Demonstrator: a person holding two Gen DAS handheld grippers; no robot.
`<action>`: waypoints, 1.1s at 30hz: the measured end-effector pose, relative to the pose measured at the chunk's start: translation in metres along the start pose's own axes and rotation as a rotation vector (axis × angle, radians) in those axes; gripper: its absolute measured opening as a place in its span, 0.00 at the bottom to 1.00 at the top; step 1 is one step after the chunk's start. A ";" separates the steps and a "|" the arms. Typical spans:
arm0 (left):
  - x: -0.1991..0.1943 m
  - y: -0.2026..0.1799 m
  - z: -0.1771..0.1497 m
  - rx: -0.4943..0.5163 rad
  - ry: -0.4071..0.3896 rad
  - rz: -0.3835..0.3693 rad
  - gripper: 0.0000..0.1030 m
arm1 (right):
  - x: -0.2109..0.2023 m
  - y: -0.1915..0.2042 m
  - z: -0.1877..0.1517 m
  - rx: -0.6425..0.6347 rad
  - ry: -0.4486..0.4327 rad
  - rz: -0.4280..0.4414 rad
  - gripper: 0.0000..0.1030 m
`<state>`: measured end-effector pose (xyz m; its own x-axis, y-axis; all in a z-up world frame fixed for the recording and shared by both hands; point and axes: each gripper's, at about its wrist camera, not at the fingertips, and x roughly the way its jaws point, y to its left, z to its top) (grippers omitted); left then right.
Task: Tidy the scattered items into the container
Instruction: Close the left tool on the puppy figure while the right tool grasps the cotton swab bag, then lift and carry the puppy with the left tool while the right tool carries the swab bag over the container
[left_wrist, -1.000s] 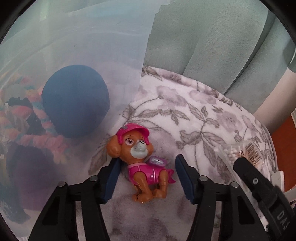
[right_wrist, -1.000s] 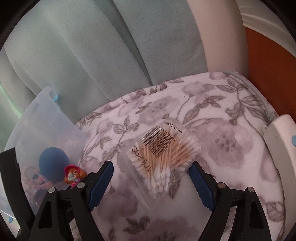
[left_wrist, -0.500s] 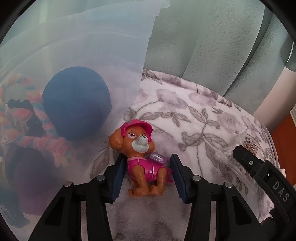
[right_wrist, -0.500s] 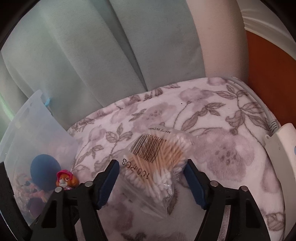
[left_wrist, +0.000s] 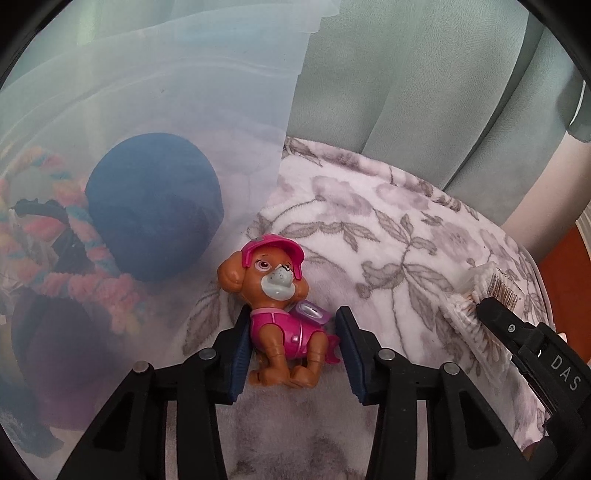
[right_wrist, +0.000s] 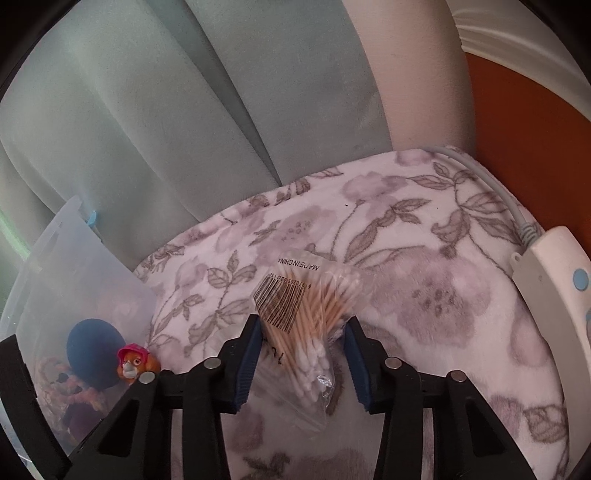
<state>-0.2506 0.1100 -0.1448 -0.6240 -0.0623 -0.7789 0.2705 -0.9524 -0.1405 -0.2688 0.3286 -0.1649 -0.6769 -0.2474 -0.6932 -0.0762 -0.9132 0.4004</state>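
The translucent plastic container blurred everything inside it: a dark blue ball, a multicoloured rope toy and a dark purple shape at 8 o'clock that could not be made out. Its lower edge was cut off by the frame. In the right wrist view the black body of the left tool hid most of the toy dog, leaving only its head and pink cap showing.

The left tongs were closing around the toy dog figure, which lay on the floral blanket just beside the container wall. The left pad touched the pink torso; whether the right pad touched the pink tail could not be told. A second ago the pads stood clearly apart from the figure on both sides.

The right tongs were closing on the clear bag of cotton swabs, at 3 o'clock from the dog. The left pad pressed the bag, bunching the sticks into a narrower bundle; the right pad's contact was hard to read. Earlier the bag lay flatter and the pads much wider. A white cabled remote sat at 3 o'clock, partly cut off.
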 end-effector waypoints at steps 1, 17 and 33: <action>-0.001 -0.001 -0.001 0.004 0.004 -0.002 0.44 | -0.002 0.000 -0.001 0.002 0.002 0.000 0.46; -0.022 -0.003 -0.017 0.057 0.097 -0.059 0.44 | -0.049 -0.005 -0.046 0.076 0.059 -0.013 0.45; -0.068 -0.001 -0.053 0.085 0.243 -0.131 0.44 | -0.120 -0.005 -0.072 0.158 0.034 -0.032 0.45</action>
<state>-0.1693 0.1306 -0.1238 -0.4531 0.1262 -0.8825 0.1303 -0.9699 -0.2056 -0.1349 0.3398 -0.1270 -0.6475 -0.2325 -0.7257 -0.2129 -0.8592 0.4652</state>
